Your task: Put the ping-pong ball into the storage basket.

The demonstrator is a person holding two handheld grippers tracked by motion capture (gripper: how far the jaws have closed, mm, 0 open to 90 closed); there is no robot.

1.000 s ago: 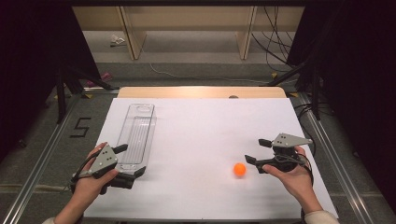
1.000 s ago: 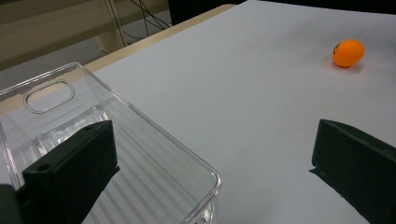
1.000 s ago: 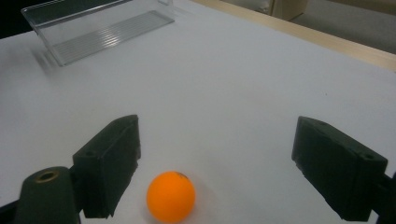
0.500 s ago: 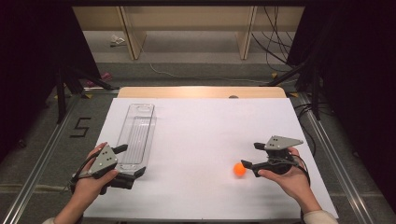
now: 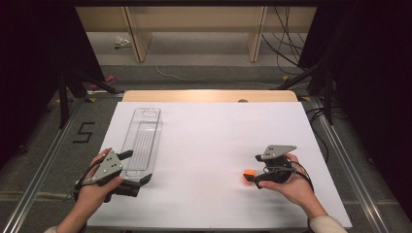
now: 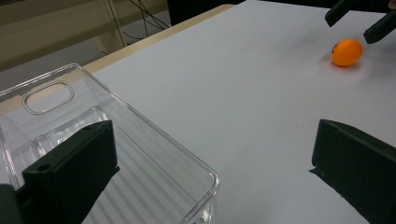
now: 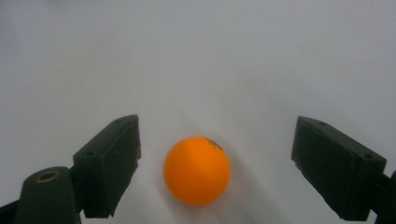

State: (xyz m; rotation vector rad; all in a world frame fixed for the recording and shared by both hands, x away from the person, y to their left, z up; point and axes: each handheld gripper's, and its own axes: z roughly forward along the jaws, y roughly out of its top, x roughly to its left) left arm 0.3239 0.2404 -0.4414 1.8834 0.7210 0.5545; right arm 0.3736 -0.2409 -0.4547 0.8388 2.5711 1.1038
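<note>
An orange ball [image 5: 249, 173] lies on the white table [image 5: 214, 136] at the right, seen close up as the ball [image 7: 196, 170] in the right gripper view. My right gripper [image 5: 253, 169] is open, with one jaw on each side of the ball and neither touching it. A clear plastic tray [image 5: 143, 138] lies lengthwise at the left. My left gripper [image 5: 135, 168] is open at the tray's near end. In the left gripper view one jaw of the left gripper [image 6: 210, 163] is over the tray [image 6: 116, 140] and the other is outside it. The ball [image 6: 347, 52] shows far off there.
The white sheet covers most of the table; a wooden strip [image 5: 209, 95] runs along its far edge. Metal rails [image 5: 43, 160] flank the table, and shelving and cables stand beyond it. Bare white surface lies between the tray and the ball.
My right gripper has moved left toward the ball, so the ball now lies between its jaws. The left gripper and tray have not moved.
</note>
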